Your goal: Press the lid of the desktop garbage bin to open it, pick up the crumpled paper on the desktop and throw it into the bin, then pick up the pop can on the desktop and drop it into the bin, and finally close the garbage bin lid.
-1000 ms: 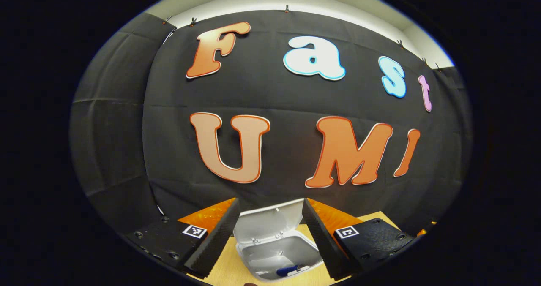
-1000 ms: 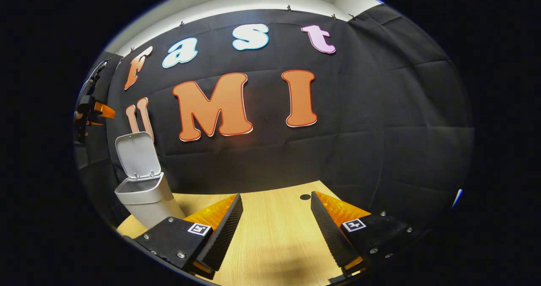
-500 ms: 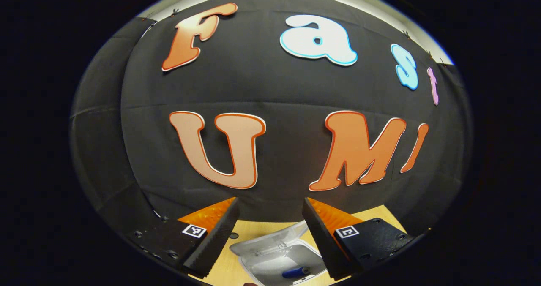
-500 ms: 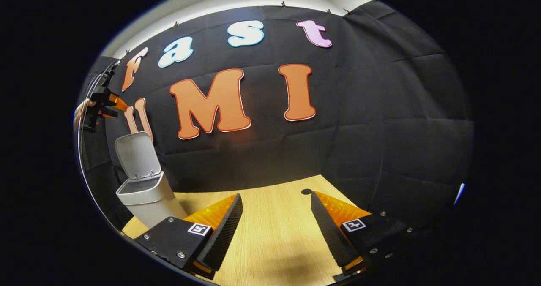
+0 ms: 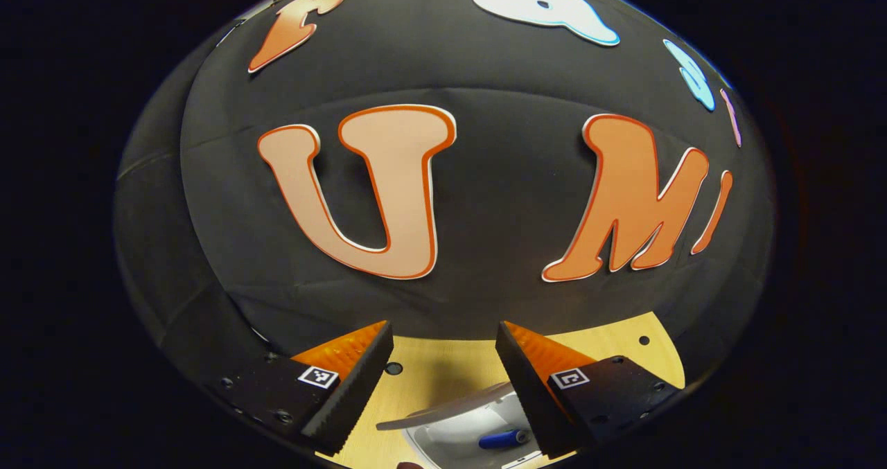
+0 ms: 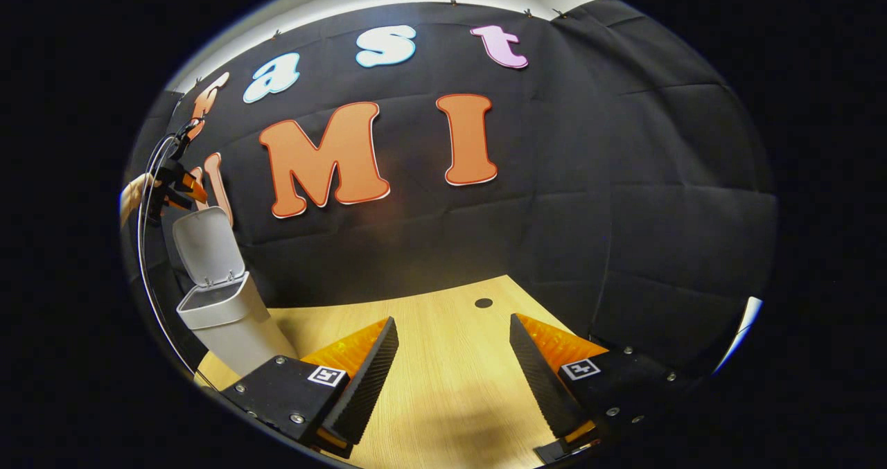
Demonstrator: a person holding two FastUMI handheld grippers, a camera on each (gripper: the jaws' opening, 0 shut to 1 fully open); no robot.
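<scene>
We saw a pale wood-grain table [image 6: 443, 358] against the black cloth wall [image 6: 554, 199]. The smooth white bin [image 6: 225, 316] stood far left, its rounded lid [image 6: 206, 246] up. Our left gripper [image 5: 443, 368] hovered spread above the bin, a blue can [image 5: 502, 438] inside. Our right gripper [image 6: 454, 361] hung spread, well apart.

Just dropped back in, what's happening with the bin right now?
The left gripper is open and holds nothing, positioned above the open garbage bin, whose lid is still up. Inside the bin, a blue item is visible; it may be the pop can, but too little shows to be sure. The right gripper is open too, over the bare wooden desktop. Closing the lid looks like the remaining step.
</scene>
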